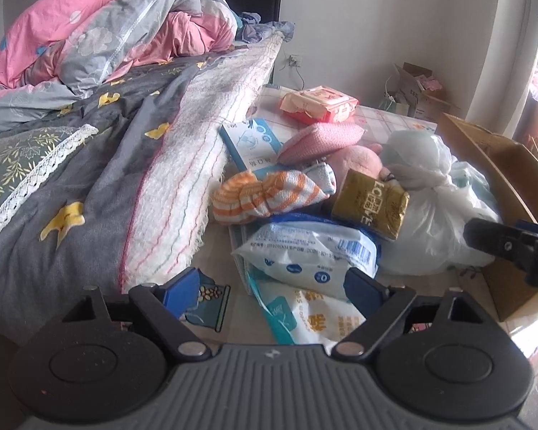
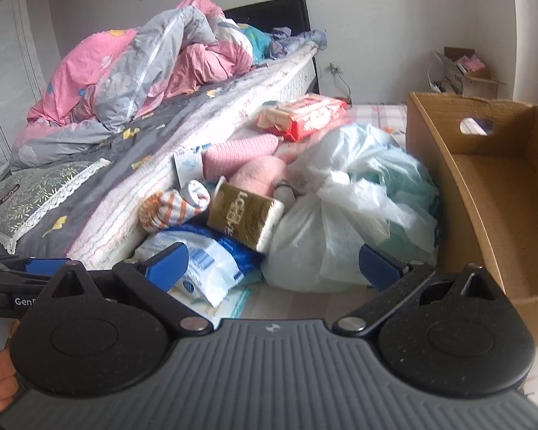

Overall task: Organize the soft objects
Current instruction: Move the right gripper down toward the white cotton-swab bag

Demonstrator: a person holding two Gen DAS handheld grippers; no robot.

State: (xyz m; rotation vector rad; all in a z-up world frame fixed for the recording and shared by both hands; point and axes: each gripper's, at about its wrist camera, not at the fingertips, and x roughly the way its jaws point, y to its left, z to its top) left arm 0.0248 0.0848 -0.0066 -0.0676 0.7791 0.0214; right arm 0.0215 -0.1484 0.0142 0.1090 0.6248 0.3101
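left gripper [image 1: 272, 288] jaws apart, empty | right gripper [image 2: 274, 263] jaws apart, empty

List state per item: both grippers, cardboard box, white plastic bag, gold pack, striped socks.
left gripper: open, holding nothing
right gripper: open, holding nothing
cardboard box: open-topped, visible interior bare
white plastic bag: tied shut, lying beside the box
gold pack: leaning on the pile
striped socks: bundled, on the pile
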